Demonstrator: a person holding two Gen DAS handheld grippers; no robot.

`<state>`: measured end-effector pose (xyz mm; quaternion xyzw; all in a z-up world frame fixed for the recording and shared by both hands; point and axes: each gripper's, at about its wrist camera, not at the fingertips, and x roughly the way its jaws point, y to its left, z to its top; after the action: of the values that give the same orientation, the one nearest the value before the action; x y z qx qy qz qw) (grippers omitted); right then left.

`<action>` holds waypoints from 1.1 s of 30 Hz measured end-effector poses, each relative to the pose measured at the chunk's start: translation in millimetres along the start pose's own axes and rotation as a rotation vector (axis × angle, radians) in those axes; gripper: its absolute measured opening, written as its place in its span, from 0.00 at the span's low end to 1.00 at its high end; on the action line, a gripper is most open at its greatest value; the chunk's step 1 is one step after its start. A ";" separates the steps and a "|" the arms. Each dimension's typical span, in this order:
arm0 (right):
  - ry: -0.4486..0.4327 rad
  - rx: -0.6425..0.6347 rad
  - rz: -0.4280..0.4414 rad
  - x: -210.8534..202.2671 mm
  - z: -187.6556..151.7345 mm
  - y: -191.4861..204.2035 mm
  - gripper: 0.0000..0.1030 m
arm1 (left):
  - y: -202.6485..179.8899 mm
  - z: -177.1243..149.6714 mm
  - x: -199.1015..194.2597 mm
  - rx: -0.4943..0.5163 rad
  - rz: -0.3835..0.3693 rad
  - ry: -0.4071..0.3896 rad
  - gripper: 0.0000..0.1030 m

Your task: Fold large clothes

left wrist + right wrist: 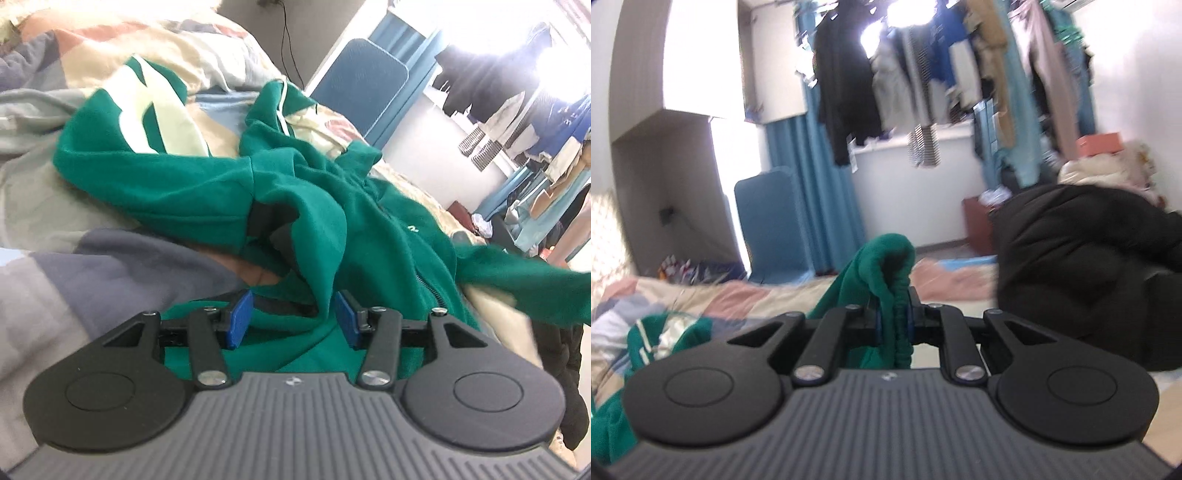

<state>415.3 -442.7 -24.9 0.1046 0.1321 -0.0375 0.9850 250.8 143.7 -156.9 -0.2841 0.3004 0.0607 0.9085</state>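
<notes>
A green zip-up hoodie with pale stripes lies crumpled on the patchwork bedspread. My left gripper is open, its blue pads apart, low over a green fold near the zipper, with cloth lying between the jaws. My right gripper is shut on a bunched ribbed edge of the hoodie and holds it lifted above the bed. More of the hoodie with its stripes shows at lower left in the right wrist view.
A black padded coat lies on the bed at the right. A blue chair stands beyond the bed by blue curtains. Several clothes hang at the bright window. A bedspread edge runs at the right.
</notes>
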 end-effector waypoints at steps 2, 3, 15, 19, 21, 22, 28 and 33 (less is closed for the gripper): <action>-0.022 -0.004 -0.022 -11.9 17.4 -14.8 0.14 | 0.2 -1.3 -10.2 0.010 0.007 -0.014 0.54; -0.032 -0.009 -0.034 -15.5 23.5 -19.9 0.14 | 0.3 -2.6 -14.4 0.015 0.008 -0.017 0.54; -0.149 -0.004 -0.152 10.0 103.7 -73.0 0.13 | 7.8 -5.2 -21.5 0.011 0.047 -0.031 0.54; -0.089 0.010 -0.193 44.7 61.9 -103.1 0.14 | 17.0 -2.7 -15.6 -0.016 0.082 -0.023 0.54; -0.027 0.035 -0.232 63.5 25.4 -123.0 0.14 | 22.0 -2.2 -12.9 -0.021 0.113 -0.019 0.54; 0.002 0.053 -0.246 70.8 5.7 -134.3 0.14 | 24.4 -2.3 -12.1 -0.025 0.127 -0.018 0.54; 0.130 0.145 -0.296 81.4 -92.6 -180.5 0.17 | 33.1 -3.8 -6.8 -0.021 0.185 -0.006 0.54; 0.169 0.169 -0.290 63.1 -118.3 -171.4 0.25 | 34.7 -5.2 -1.9 -0.025 0.178 0.021 0.55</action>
<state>428.7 -587.3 -187.0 0.1698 0.2243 -0.1811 0.9424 236.8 169.8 -175.9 -0.2682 0.3333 0.1421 0.8926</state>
